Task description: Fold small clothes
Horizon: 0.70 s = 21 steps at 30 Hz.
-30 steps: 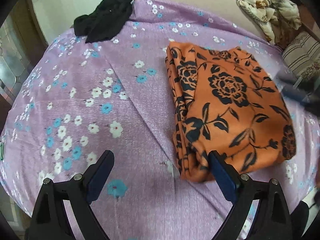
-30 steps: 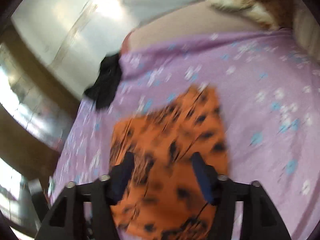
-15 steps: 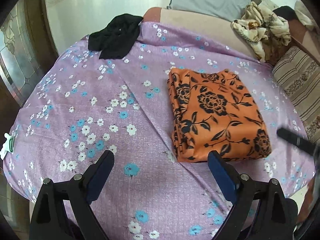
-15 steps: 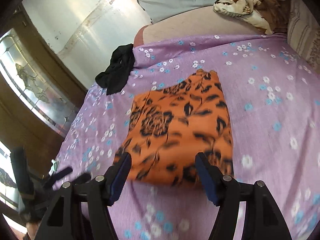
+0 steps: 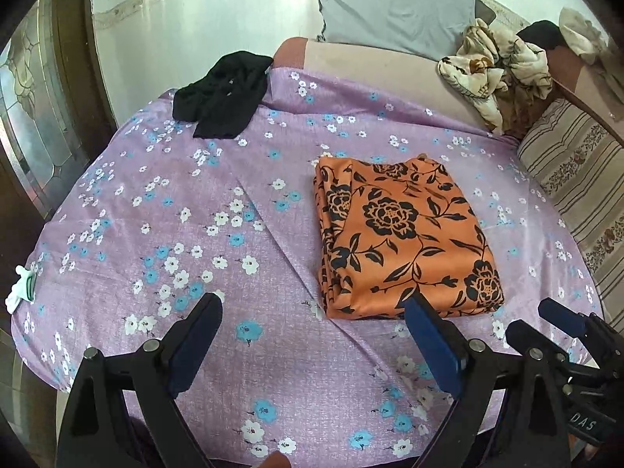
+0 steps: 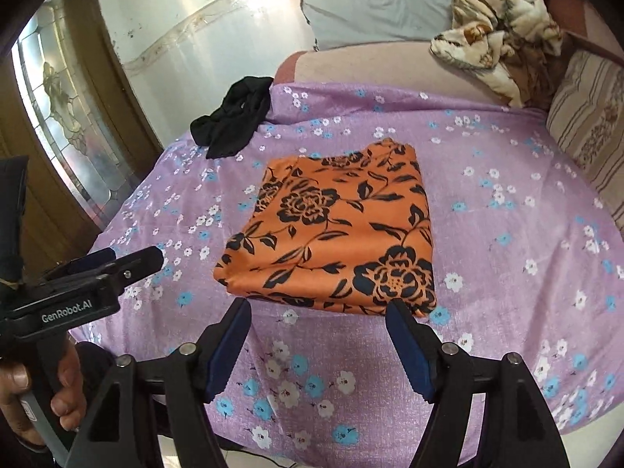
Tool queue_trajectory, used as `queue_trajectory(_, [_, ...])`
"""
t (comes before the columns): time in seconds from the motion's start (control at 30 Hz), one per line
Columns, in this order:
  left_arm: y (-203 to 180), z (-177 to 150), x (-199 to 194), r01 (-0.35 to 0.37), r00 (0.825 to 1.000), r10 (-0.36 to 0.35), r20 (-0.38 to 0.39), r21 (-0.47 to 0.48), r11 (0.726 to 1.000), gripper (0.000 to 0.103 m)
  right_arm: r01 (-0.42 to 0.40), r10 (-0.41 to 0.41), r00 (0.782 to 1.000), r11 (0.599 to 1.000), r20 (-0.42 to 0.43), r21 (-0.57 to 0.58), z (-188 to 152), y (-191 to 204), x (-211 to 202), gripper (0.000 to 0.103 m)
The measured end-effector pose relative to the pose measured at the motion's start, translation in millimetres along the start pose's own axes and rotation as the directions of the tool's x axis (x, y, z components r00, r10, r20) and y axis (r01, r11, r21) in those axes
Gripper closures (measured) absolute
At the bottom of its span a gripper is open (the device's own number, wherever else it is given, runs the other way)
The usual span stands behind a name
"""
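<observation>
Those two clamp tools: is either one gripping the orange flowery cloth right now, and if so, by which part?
Neither. The left gripper is open and empty; the right gripper has its jaws opening with nothing between them. The orange cloth lies folded on the bedsheet, untouched.

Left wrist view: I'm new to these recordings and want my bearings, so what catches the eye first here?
The orange cloth with black flowers, folded into a neat rectangle, lies right of middle on the purple flowered sheet. A crumpled black garment sits at the sheet's far left edge. The left tongs hover open near the cloth's near edge, holding nothing.
</observation>
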<state>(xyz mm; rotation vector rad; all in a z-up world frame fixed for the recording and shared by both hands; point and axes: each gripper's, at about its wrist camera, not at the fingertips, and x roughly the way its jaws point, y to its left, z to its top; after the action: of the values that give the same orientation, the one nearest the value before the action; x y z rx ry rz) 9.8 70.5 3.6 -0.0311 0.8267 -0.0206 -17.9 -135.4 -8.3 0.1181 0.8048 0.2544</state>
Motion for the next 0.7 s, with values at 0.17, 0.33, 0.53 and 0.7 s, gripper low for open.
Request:
queue_trajectory(0.17, [-0.8, 3.1, -5.5, 0.009, 1.0, -0.009, 0.023, -0.009, 1.0, 0.008, 0.017, -0.017, 1.0, 0.999, 0.007, -0.035, 0.4, 6.4, -1.7, 0.027])
queue_trajectory(0.33, [-5.3, 4.8, -4.3, 0.016, 1.0, -0.016, 0.024, -0.008, 1.0, 0.008, 0.036, -0.035, 0.999, 0.998, 0.013, -0.046, 2.0, 6.3, -2.6, 0.027])
queue_trajectory(0.53, [-10.8, 5.8, -0.1, 0.02, 1.0, -0.02, 0.014, 0.0, 1.0, 0.008, 0.049, -0.048, 0.999, 0.998, 0.022, -0.05, 5.1, 4.1, -3.5, 0.027])
queue_trajectory(0.7, [-13.1, 7.2, 2.6, 0.035, 0.999, -0.035, 0.008, -0.004, 0.999, 0.008, 0.052, -0.051, 0.998, 0.997, 0.024, -0.054, 8.0, 3.0, -3.0, 0.027])
